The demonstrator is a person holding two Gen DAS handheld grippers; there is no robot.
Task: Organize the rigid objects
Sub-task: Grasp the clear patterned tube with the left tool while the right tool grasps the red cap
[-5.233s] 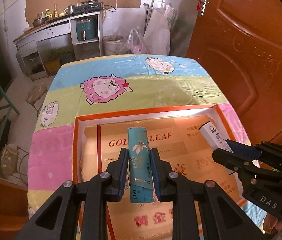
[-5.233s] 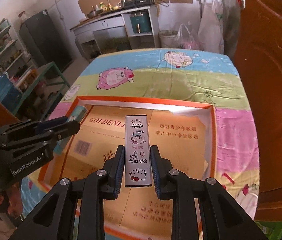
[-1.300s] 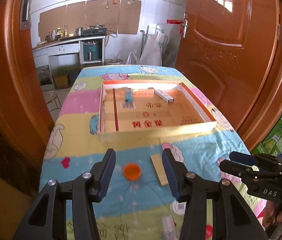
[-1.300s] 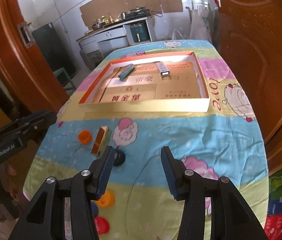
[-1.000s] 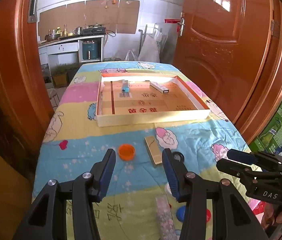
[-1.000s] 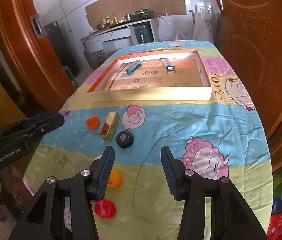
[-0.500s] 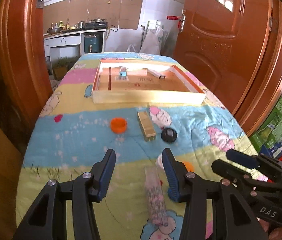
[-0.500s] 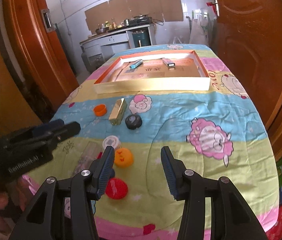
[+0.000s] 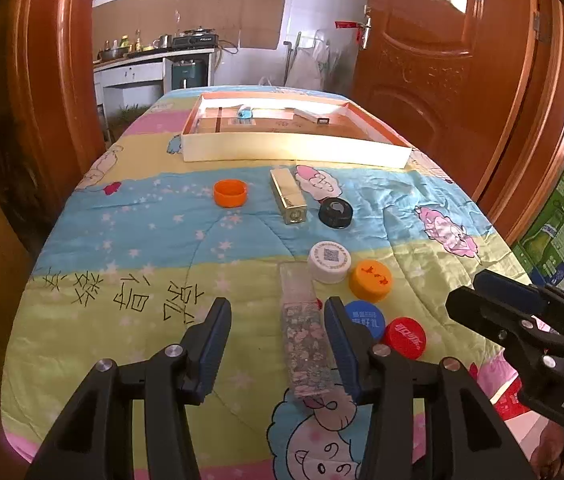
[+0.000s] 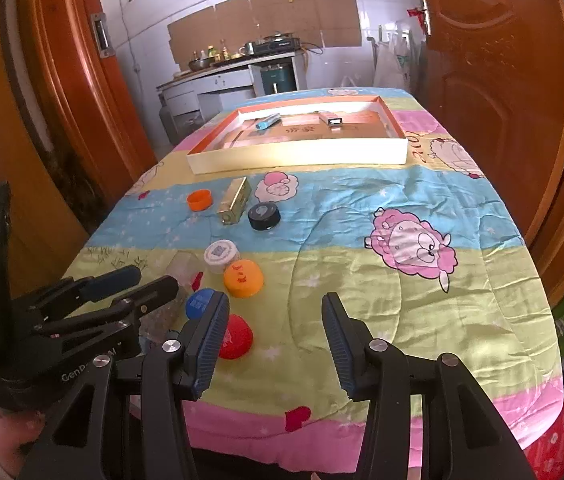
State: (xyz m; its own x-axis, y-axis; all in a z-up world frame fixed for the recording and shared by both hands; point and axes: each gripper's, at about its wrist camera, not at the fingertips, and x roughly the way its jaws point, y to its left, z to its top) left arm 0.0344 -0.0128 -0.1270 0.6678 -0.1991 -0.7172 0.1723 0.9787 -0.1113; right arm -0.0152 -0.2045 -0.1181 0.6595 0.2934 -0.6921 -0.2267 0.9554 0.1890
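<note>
A table covered with a cartoon sheep blanket (image 9: 130,236) is carrying everything. At the far end a flat box tray (image 9: 293,150) is lying, and two things are resting in it: one teal tube (image 9: 244,112) near its far left corner and one white pack (image 9: 313,117) toward its far right.

On the blanket in front of the tray, one gold box (image 9: 288,196) is lying with one open orange cap (image 9: 230,193) to its left and one black cap (image 9: 335,213) to its right. Closer to the near edge, four more caps are sitting close together: one white cap (image 9: 329,261), one orange cap with a red mark (image 9: 370,280), one blue cap (image 9: 365,318) and one red cap (image 9: 405,337). That is six caps in all. One clear long box with pink flowers (image 9: 303,336) is lying beside them, pointing away from the near edge.

The left gripper (image 9: 278,344) is hanging wide apart and grasping nothing; the clear long box is lying between its two fingers, close to the right one, but they are not squeezing it. The right gripper (image 10: 276,340) is also standing apart and empty over green blanket near the near edge, with the red cap just beside its left finger.
</note>
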